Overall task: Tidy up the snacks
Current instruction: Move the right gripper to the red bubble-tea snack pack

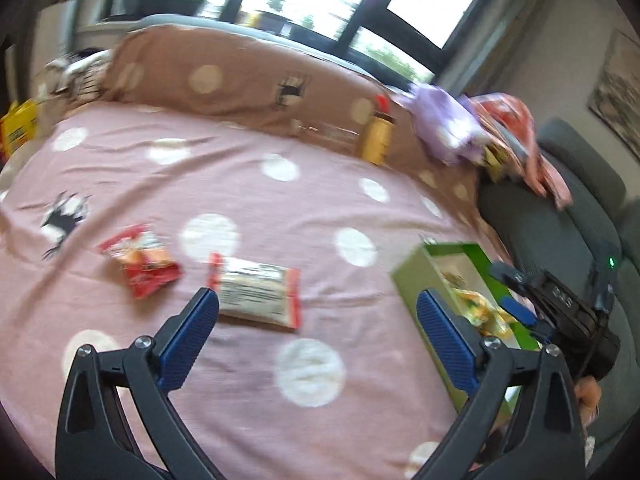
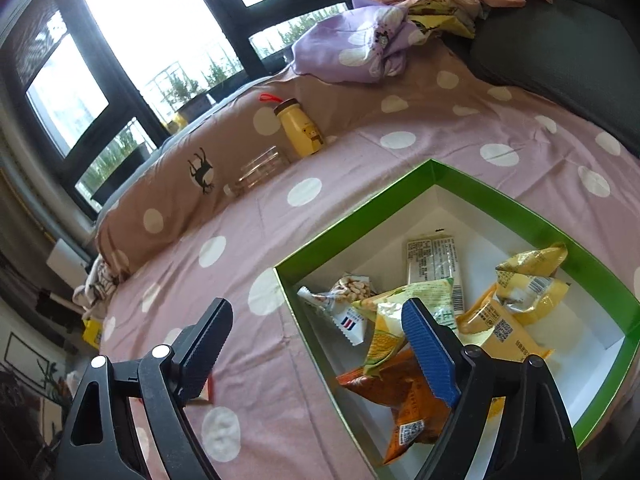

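Blue-padded left gripper (image 1: 316, 320) hangs low over the pink dotted bedsheet (image 1: 248, 200), jaws spread wide, nothing between them. Right gripper (image 2: 316, 336) likewise spread and empty, one finger over the sheet, the other over the green box (image 2: 500, 196).

Progress, judged from layout: box already holds about six packets, among them a peanut packet (image 2: 350, 292), an orange packet (image 2: 400, 396), and yellow ones (image 2: 528, 284). Two remain loose on the sheet: a white packet with red ends (image 1: 256, 294) just ahead of the left gripper, and a red packet (image 1: 140, 264) beside it, farther from the box. Task looks mostly done; two pickups left.

White packet: lies flat, long axis running roughly across the left view, red sealed ends pointing left and right, right end toward the box. Red packet: flat, skewed diagonally.

Left view motion-blurred. Yellow bottle (image 2: 300, 128) and a clear jar (image 2: 260, 170) sit against the brown bolster, not obviously snacks.
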A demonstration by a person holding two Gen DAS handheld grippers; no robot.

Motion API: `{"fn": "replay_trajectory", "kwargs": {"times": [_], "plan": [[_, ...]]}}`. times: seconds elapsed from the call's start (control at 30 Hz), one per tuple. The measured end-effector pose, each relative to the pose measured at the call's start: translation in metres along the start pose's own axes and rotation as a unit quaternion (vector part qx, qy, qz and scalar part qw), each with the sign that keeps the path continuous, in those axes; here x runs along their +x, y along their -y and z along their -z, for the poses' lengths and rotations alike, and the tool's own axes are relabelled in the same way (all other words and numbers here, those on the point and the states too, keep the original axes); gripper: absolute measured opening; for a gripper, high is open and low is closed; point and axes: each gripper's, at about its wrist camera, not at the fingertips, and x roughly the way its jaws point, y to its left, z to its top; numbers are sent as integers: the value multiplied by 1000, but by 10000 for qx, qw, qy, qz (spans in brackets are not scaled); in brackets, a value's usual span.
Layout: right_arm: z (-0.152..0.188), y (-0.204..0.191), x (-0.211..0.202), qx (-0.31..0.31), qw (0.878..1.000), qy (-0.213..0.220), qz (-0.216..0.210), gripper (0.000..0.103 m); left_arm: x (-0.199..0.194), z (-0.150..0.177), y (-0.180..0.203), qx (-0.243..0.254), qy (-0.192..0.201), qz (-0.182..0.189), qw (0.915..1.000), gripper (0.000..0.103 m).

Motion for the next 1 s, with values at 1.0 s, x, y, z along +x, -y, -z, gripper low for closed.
{"fn": "replay_trajectory", "kwargs": {"times": [1.0], "plan": [[74, -257, 133, -2306, 9283, -2353, -1723, 87, 30, -17, -144, -1584, -508, -1000, 9810, 87]]}}
